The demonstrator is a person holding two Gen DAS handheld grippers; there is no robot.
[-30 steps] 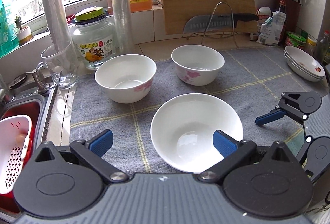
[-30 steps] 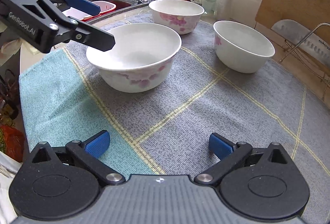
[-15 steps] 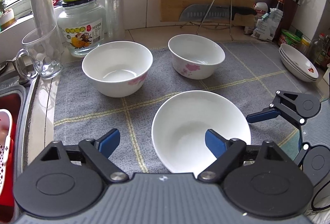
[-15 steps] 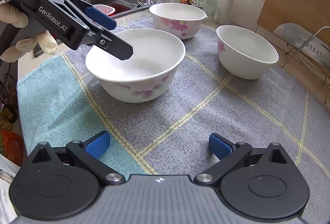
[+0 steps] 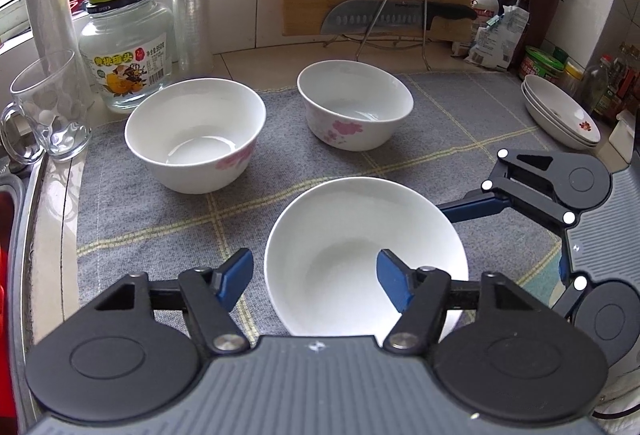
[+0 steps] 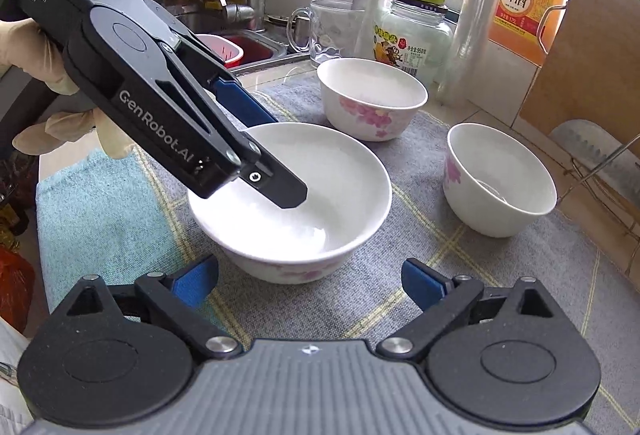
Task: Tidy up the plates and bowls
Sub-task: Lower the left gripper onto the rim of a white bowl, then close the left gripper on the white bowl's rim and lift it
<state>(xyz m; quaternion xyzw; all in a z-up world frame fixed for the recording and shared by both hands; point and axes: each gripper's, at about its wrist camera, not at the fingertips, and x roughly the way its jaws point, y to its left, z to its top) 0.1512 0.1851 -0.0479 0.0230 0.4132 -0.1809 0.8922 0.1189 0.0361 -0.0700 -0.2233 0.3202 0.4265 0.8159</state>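
Three white bowls with pink flowers stand on a grey checked mat [image 5: 460,123]. The near bowl [image 5: 360,243] [image 6: 320,191] lies under my left gripper [image 5: 316,275], which is open: its right finger is inside the bowl, its left finger outside, so the jaws straddle the near-left rim. The far-left bowl [image 5: 196,135] [image 6: 372,95] and far-right bowl [image 5: 356,103] [image 6: 500,179] stand apart. My right gripper [image 6: 310,281] is open and empty, close in front of the near bowl. A stack of white plates [image 5: 560,111] sits at the far right.
A glass mug [image 5: 48,107], a jar [image 5: 124,43] and plastic rolls stand behind the left bowl. A cutting board and cleaver on a wire rack [image 5: 392,15] are at the back. A sink with a red basket [image 6: 232,51] lies to the left.
My left gripper has moved forward and down so its fingers straddle the near bowl's rim. My right gripper has come closer to that bowl. The bowls have not moved.
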